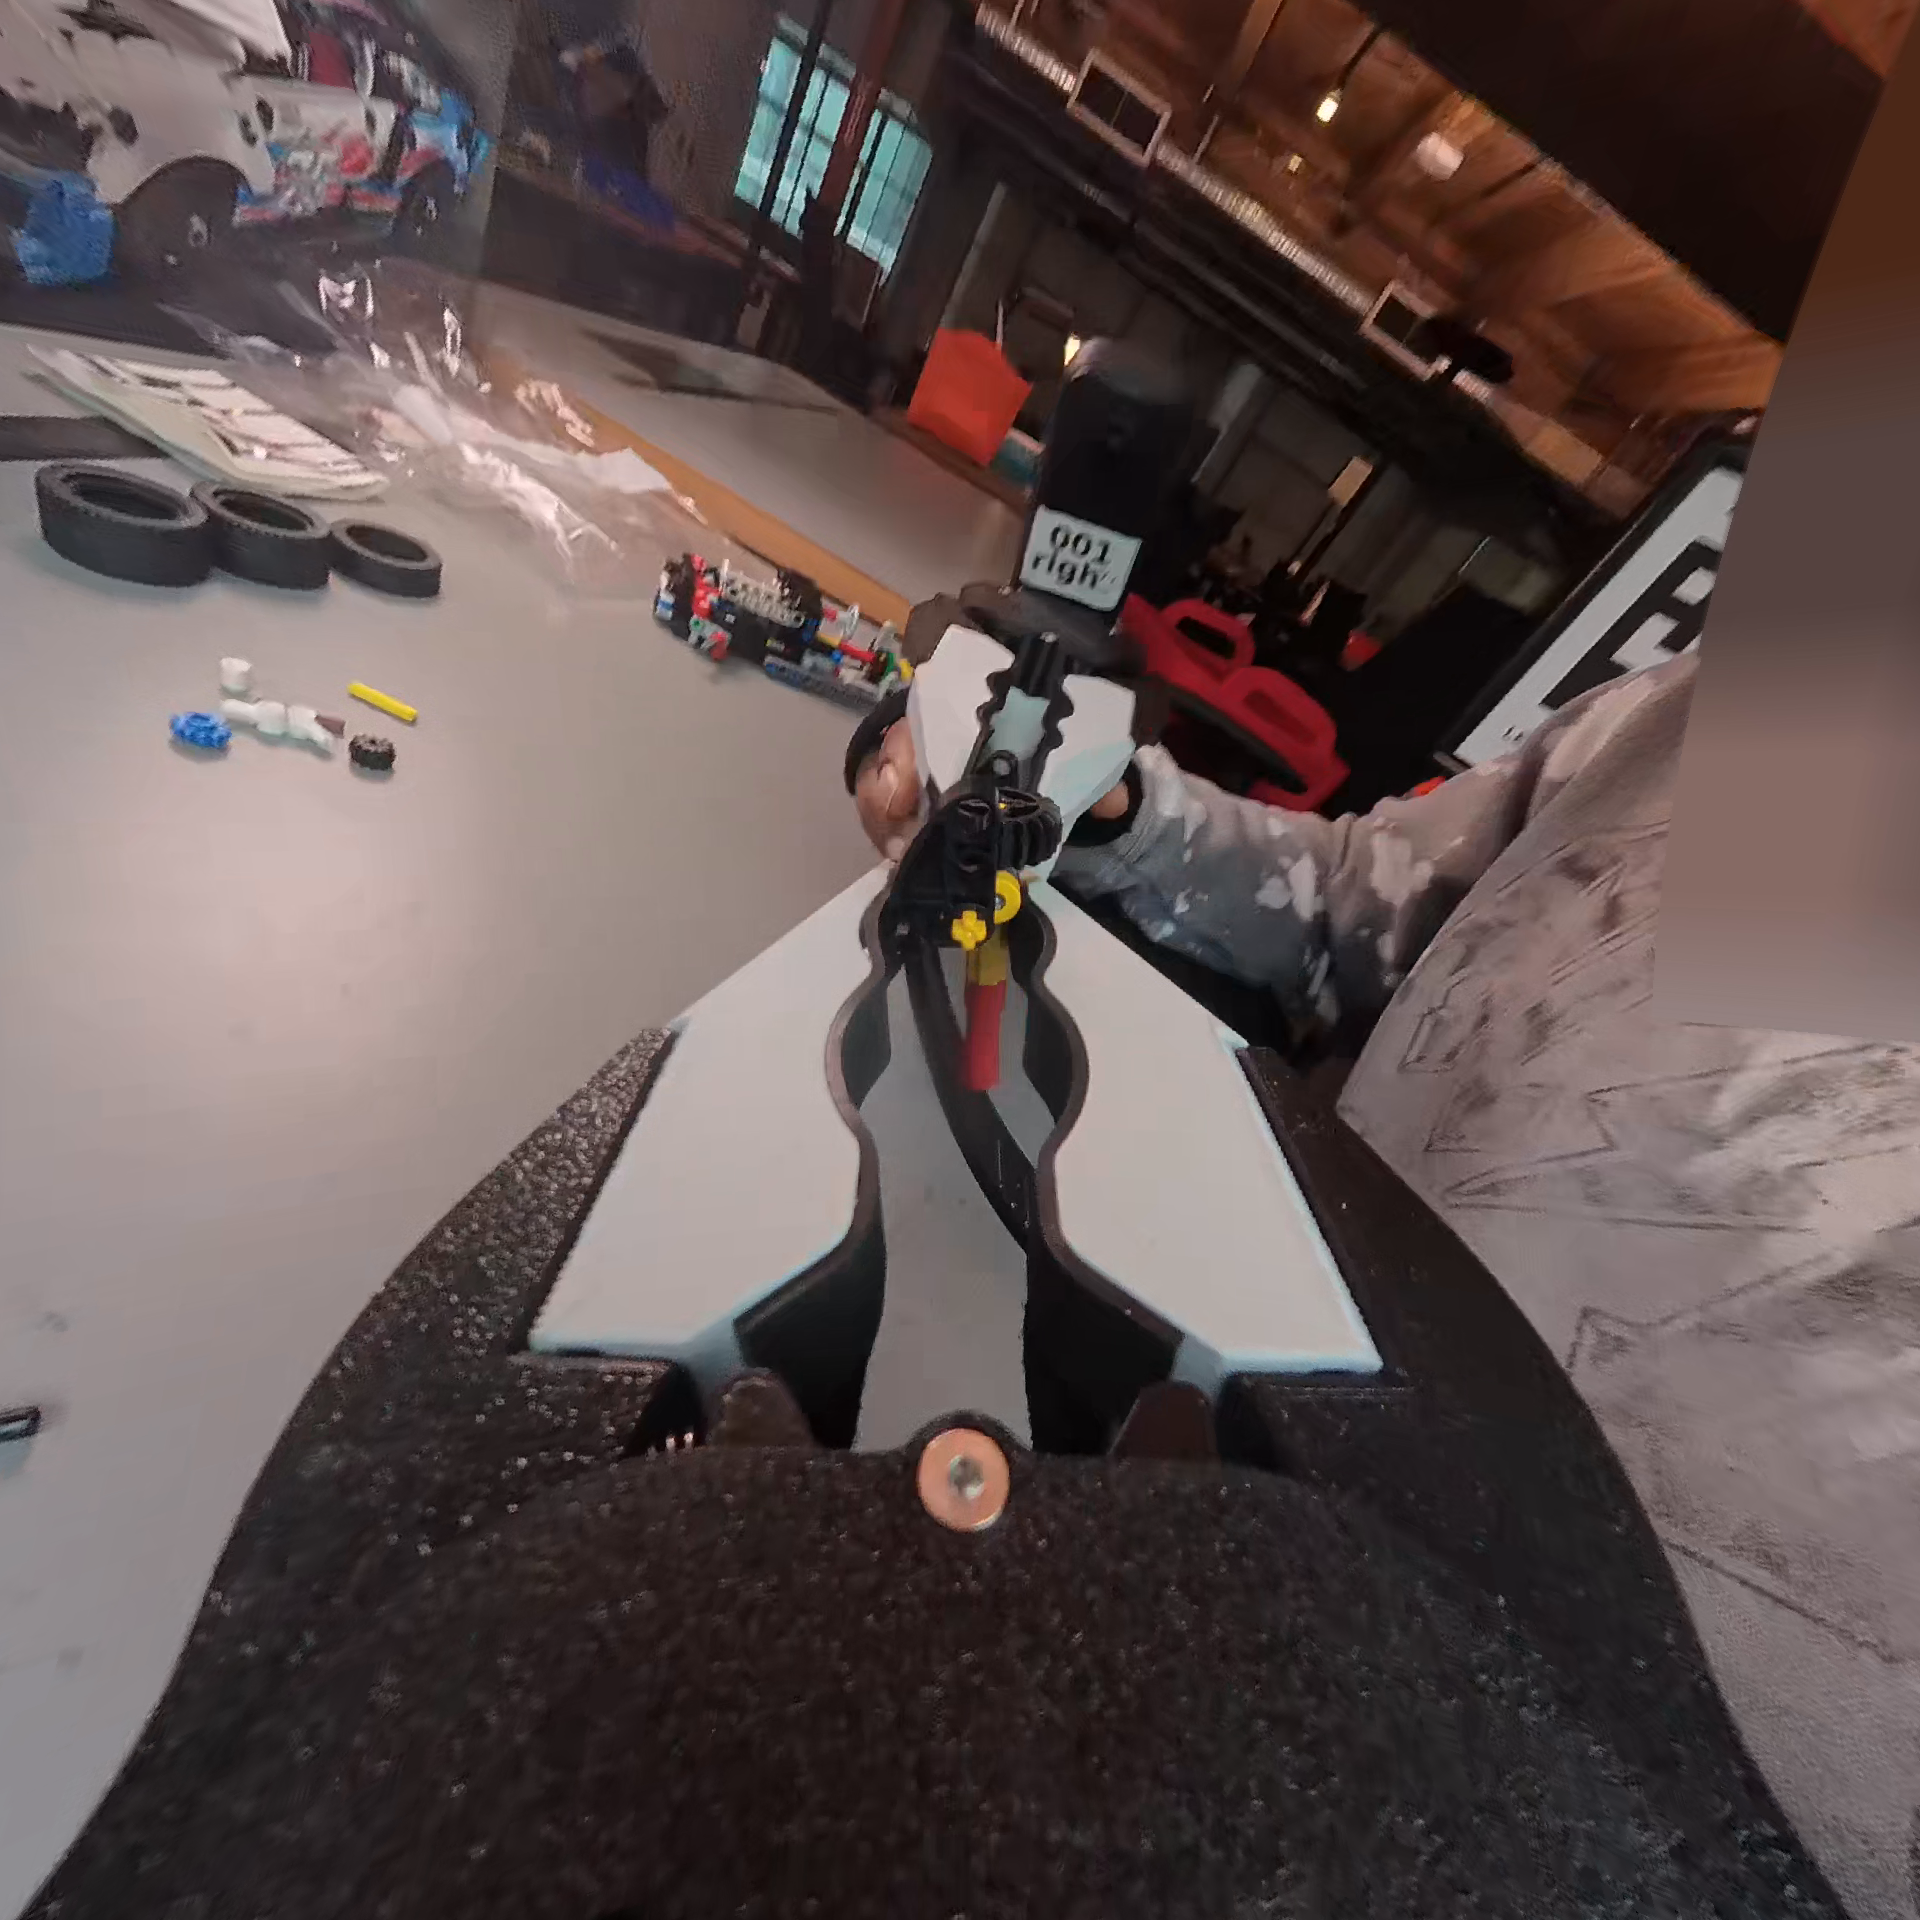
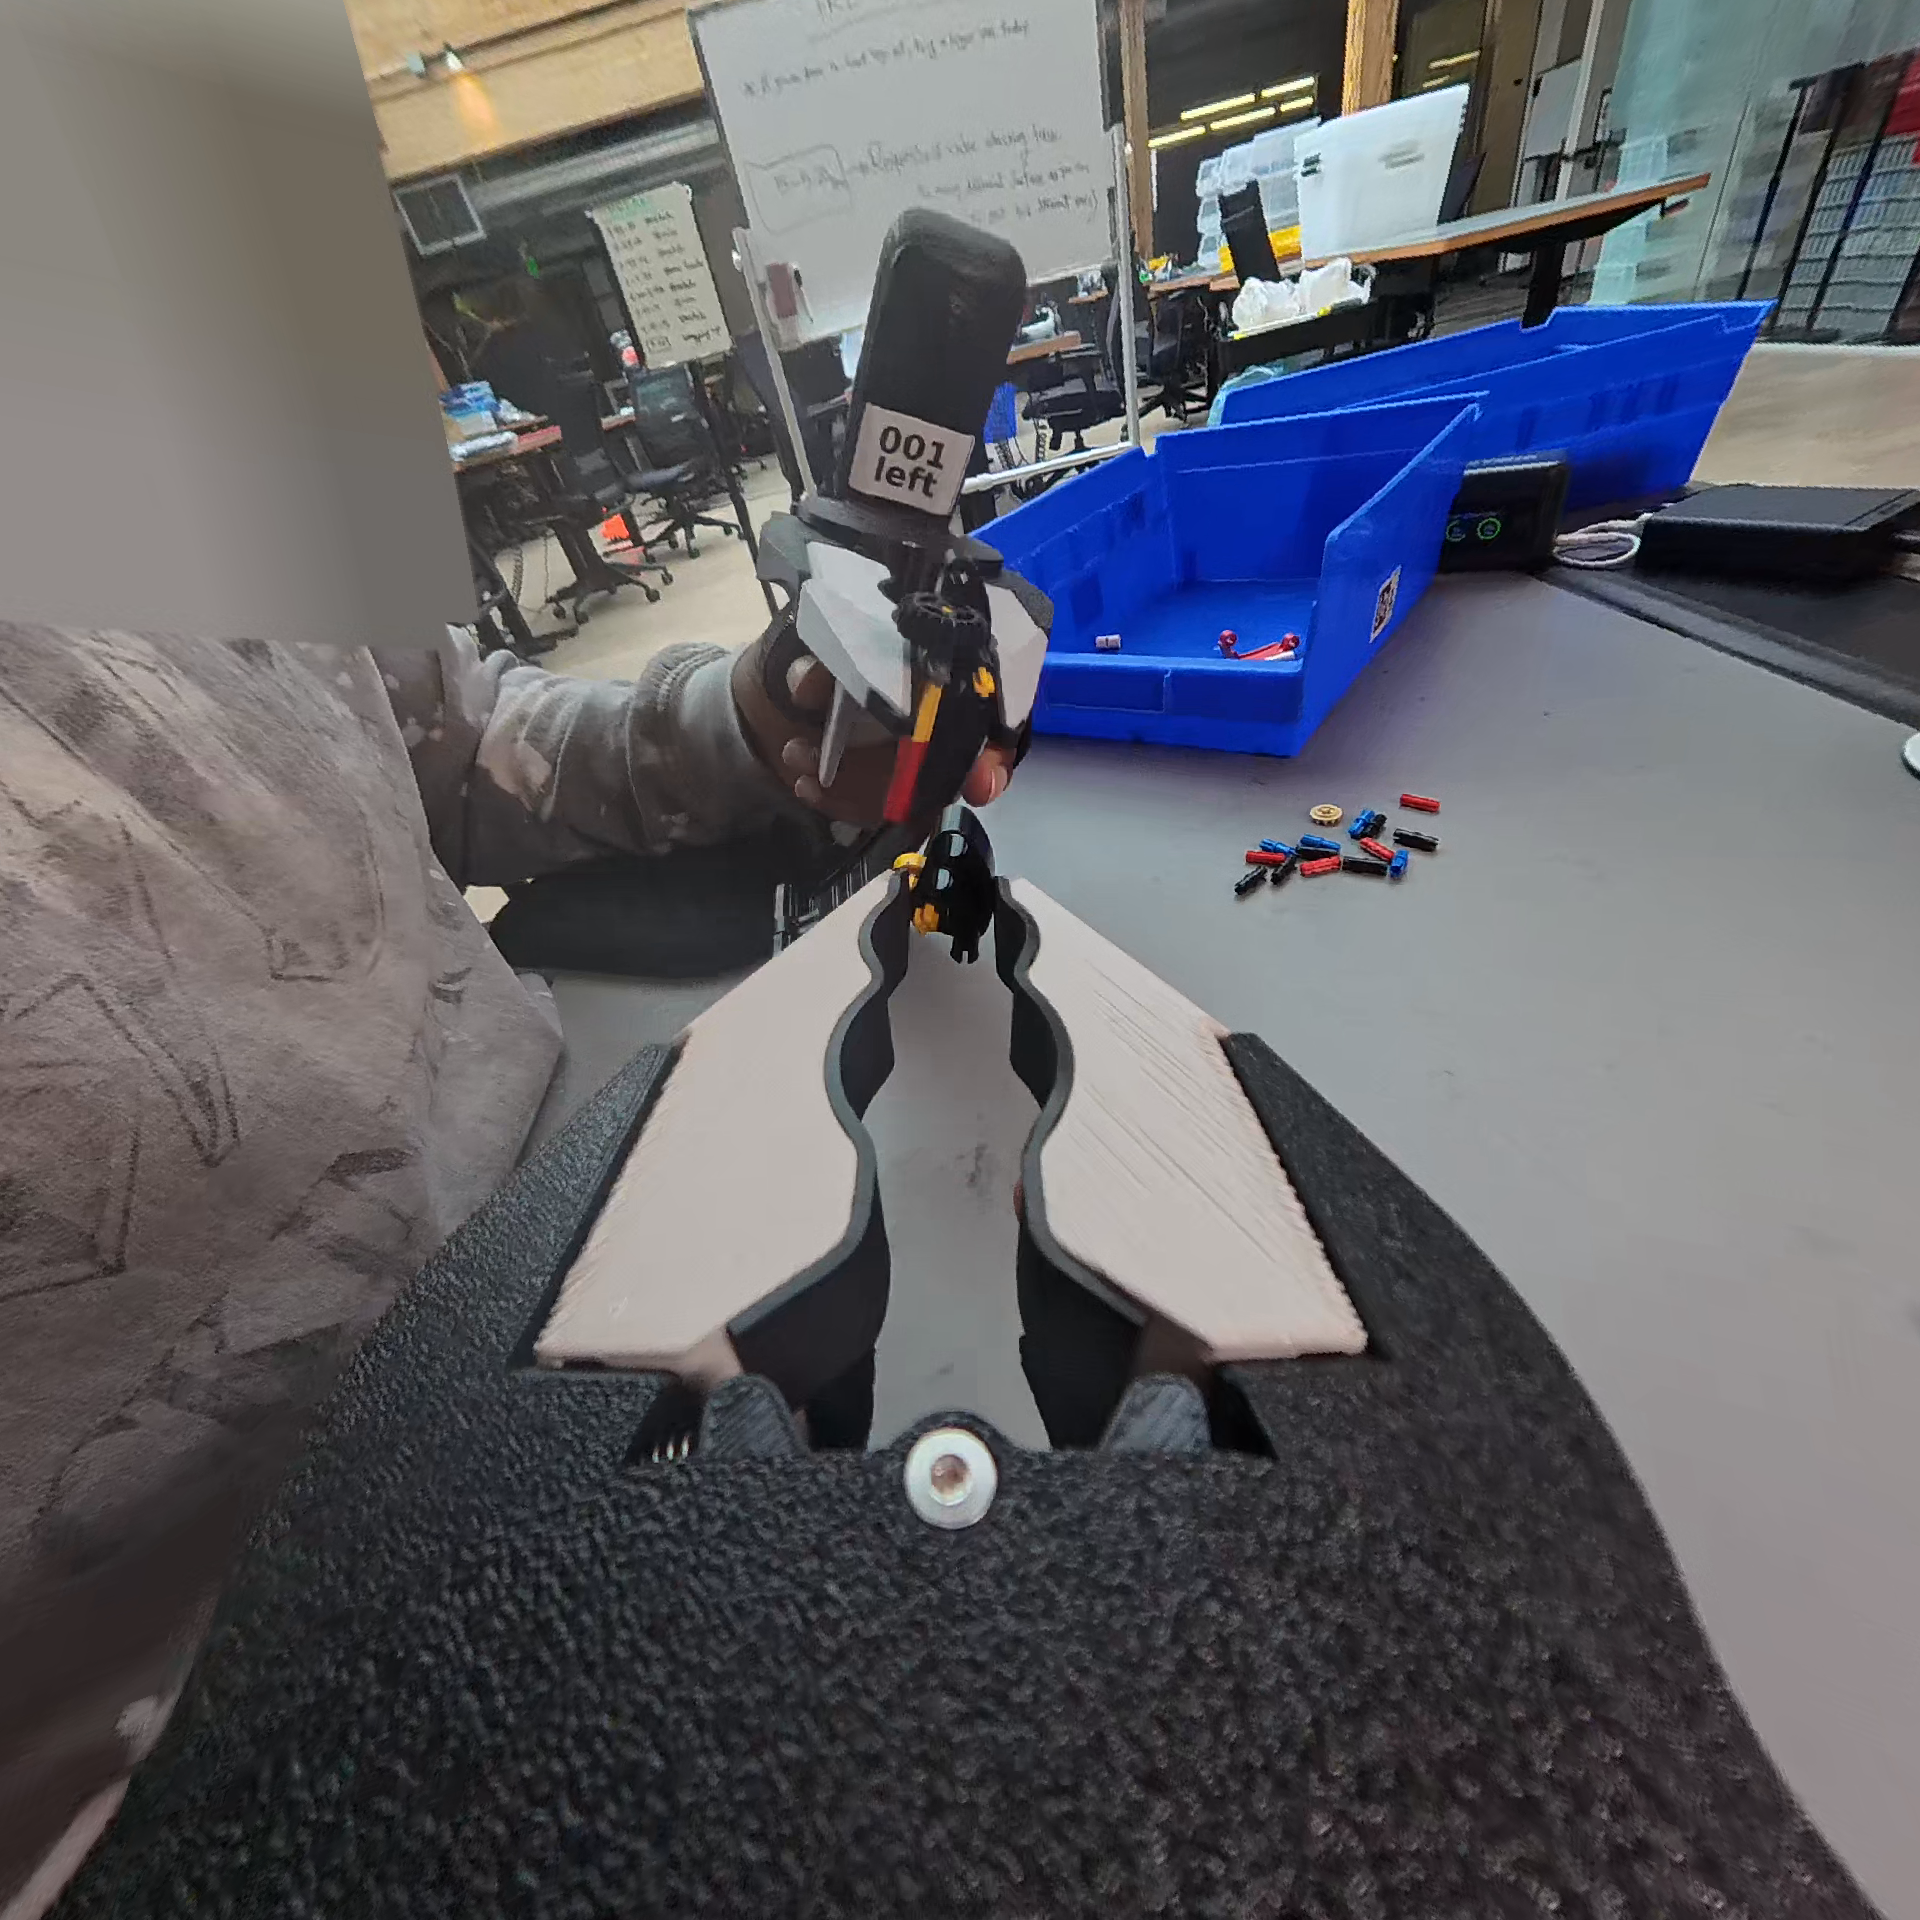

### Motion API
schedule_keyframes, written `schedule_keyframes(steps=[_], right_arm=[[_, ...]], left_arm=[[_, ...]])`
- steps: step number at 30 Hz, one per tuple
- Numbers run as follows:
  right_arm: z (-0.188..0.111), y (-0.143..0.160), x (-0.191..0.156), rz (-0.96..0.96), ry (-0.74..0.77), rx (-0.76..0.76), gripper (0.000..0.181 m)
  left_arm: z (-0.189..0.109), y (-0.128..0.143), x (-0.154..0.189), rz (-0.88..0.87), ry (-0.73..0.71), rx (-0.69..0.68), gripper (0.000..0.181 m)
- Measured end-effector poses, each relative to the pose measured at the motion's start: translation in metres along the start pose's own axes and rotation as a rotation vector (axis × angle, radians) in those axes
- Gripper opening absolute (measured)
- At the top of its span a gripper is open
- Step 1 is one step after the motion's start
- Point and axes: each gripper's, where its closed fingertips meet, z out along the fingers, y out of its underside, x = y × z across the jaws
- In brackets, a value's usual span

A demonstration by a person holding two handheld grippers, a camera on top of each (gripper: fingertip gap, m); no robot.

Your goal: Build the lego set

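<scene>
Only the left wrist view shows three black tires (image 1: 234, 535), loose pieces (image 1: 291, 717) and a part-built chassis (image 1: 774, 623) on the grey tabletop (image 1: 468, 987); only the right shows a blue bin (image 2: 1247, 582) and scattered pins (image 2: 1340, 847). Above the tabletop, the left tool (image 1: 961, 914) and right tool (image 2: 945, 904) meet tip to tip, both clamped on one small black, yellow and red lego assembly (image 1: 971, 883).

The right gripper (image 2: 951, 914) has its jaws closed on a small black and yellow lego piece (image 2: 948, 891). Facing it, the left gripper (image 2: 920, 665) grips a red and yellow rod (image 2: 912, 750). Loose pins (image 2: 1340, 847) lie on the grey worktop (image 2: 1558, 1039) near a blue bin (image 2: 1236, 582).
</scene>
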Motion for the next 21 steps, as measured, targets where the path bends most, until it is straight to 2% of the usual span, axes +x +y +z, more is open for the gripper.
schedule_keyframes(steps=[3, 5, 8, 12, 13, 15, 19, 21], right_arm=[[0.002, 0.008, 0.005, -0.071, 0.054, -0.045, 0.013], [0.004, 0.019, 0.008, -0.135, 0.094, -0.123, 0.013], [0.002, 0.06, 0.03, -0.26, 0.221, -0.375, 0.013], [-0.007, 0.111, 0.049, -0.385, 0.309, -0.683, 0.014], [-0.005, 0.108, 0.046, -0.397, 0.302, -0.67, 0.014], [-0.004, 0.1, 0.044, -0.365, 0.297, -0.631, 0.027], [0.009, 0.035, 0.008, -0.171, 0.12, -0.246, 0.036], [0.013, 0.012, -0.009, -0.081, 0.031, -0.121, 0.036]], left_arm=[[0.011, 0.028, -0.015, 0.011, -0.081, -0.149, 0.018], [0.015, 0.037, -0.016, 0.021, -0.094, -0.188, 0.018], [0.019, 0.039, -0.014, 0.03, -0.09, -0.201, 0.018], [0.022, 0.042, -0.012, 0.04, -0.084, -0.211, 0.018], [0.022, 0.042, -0.011, 0.043, -0.081, -0.21, 0.018], [0.024, 0.042, -0.008, 0.05, -0.071, -0.206, 0.018], [0.029, 0.044, -0.001, 0.081, -0.046, -0.211, 0.018], [0.033, 0.046, 0.004, 0.119, -0.031, -0.224, 0.018]])
